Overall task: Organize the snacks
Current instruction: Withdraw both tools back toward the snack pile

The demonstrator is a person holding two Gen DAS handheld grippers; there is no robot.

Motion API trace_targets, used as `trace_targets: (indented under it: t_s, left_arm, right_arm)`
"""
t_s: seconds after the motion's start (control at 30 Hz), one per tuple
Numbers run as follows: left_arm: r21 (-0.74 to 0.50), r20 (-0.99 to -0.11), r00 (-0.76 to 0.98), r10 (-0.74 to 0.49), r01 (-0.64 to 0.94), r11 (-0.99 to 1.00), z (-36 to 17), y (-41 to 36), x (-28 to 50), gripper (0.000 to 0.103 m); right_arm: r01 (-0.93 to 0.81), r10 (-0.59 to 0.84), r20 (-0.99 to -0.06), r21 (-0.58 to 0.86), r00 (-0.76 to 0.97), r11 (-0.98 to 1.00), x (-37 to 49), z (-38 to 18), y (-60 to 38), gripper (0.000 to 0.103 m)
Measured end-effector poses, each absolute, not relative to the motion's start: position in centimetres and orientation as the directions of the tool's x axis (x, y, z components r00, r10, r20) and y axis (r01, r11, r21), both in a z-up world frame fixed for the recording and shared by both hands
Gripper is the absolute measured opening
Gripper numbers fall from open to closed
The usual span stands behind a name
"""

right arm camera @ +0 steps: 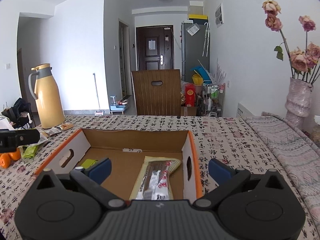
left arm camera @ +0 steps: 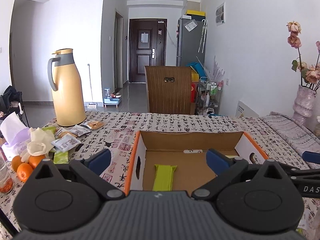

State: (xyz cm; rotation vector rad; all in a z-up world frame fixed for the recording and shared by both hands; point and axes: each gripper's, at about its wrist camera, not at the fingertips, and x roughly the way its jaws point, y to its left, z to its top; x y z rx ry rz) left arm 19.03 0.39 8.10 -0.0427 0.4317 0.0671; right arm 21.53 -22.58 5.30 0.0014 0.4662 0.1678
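Both the left gripper (left arm camera: 158, 159) and right gripper (right arm camera: 159, 169) hang wide-jawed and empty over the cardboard box (right arm camera: 136, 138), so next is likely a reach left to the loose snack packets (left arm camera: 66, 142).

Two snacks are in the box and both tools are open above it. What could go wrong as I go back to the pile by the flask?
1. The snack pile lies against the yellow flask; a wide-open left tool could knock it over.
2. Oranges and a glove sit among the packets, so a grab may catch them.
3. The cardboard box looks light; a tool clipping its wall could shift it.
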Motion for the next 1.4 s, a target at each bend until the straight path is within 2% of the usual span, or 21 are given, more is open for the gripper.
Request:
trace_targets:
  t_s: [0.43,0.8,1.03,1.3,1.4]
  left_arm:
    - [-0.036,-0.437,0.898,0.054,-0.077,0.996,6.6,1.6,13.4,0.103]
    - [-0.034,-0.452,0.892,0.026,-0.046,0.998,4.1,2.0,9.3,0.103]
    - [-0.040,-0.491,0.871,0.012,-0.036,0.999,1.0,2.3,7.0,0.103]
    - [-0.064,-0.557,0.831,0.012,-0.057,0.996,-1.4,2.9,5.8,0.103]
    - [-0.065,-0.569,0.822,0.012,-0.059,0.996,-1.7,3.0,5.7,0.103]
  right_arm:
    - [-0.160,0.169,-0.400,0.055,0.901,0.986,13.8,4.8,-24.8,0.103]
    - [-0.157,0.163,-0.409,0.049,0.898,0.986,8.8,2.9,-25.5,0.103]
    - [-0.119,0.132,-0.447,0.057,0.885,0.991,6.2,0.7,-26.2,0.103]
    - [-0.089,0.089,-0.534,0.025,0.841,0.996,4.1,-2.0,-27.0,0.103]
    - [-0.087,0.082,-0.567,0.018,0.819,0.996,3.8,-3.2,-27.2,0.097]
